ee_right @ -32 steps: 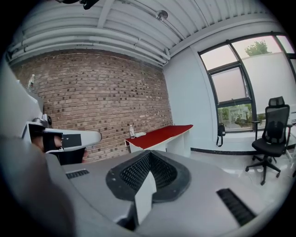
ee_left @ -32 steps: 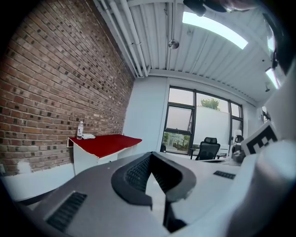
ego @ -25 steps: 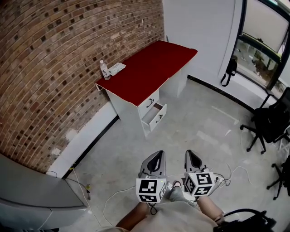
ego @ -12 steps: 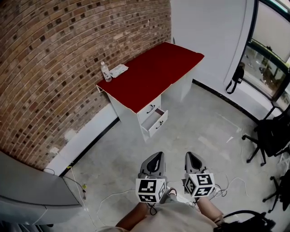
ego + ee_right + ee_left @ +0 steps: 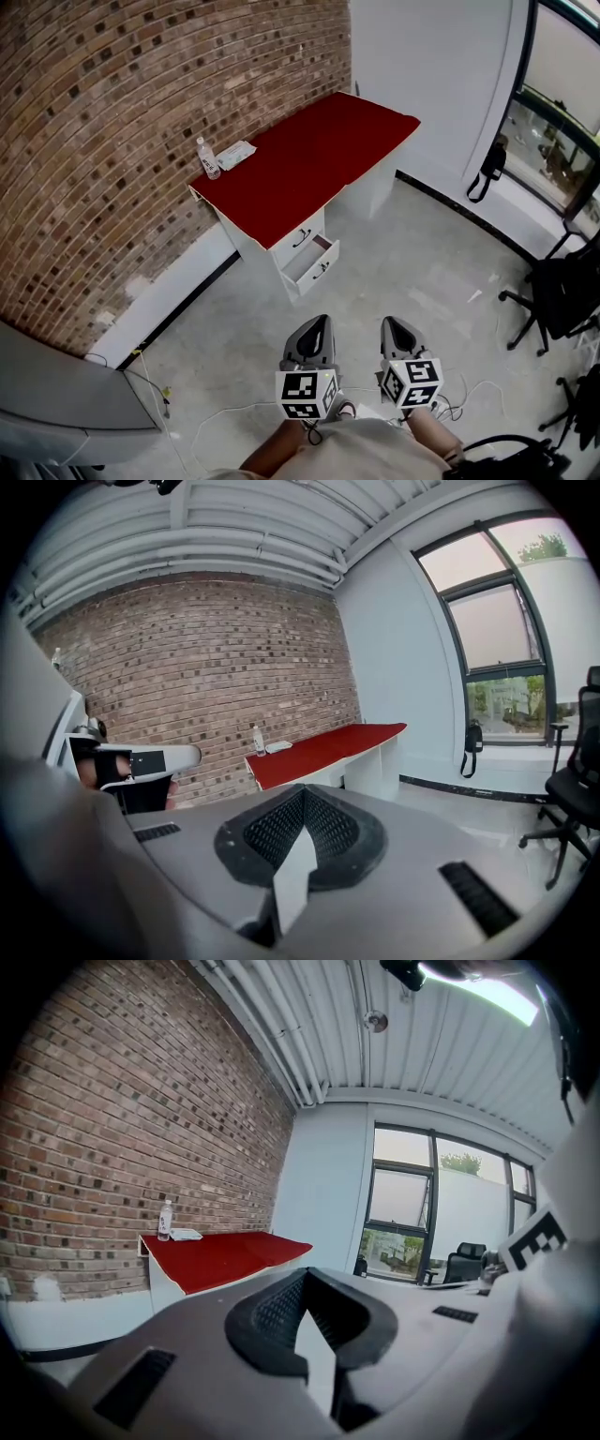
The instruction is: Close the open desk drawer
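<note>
Jaws: left gripper (image 5: pixel 316 323) and right gripper (image 5: pixel 394 325) both pressed together, nothing between them. White lower drawer (image 5: pixel 310 265) of red-topped white counter (image 5: pixel 309 150): standing open, well ahead (approach step, by judgement). Next: close the gap, push the drawer front inward.

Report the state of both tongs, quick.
Left tongs: closed, empty.
Right tongs: closed, empty.

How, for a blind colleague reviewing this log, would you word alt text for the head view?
A red-topped white desk stands against a brick wall, its lower drawer open. The left gripper and right gripper are shut, low in frame, far from it.
</note>
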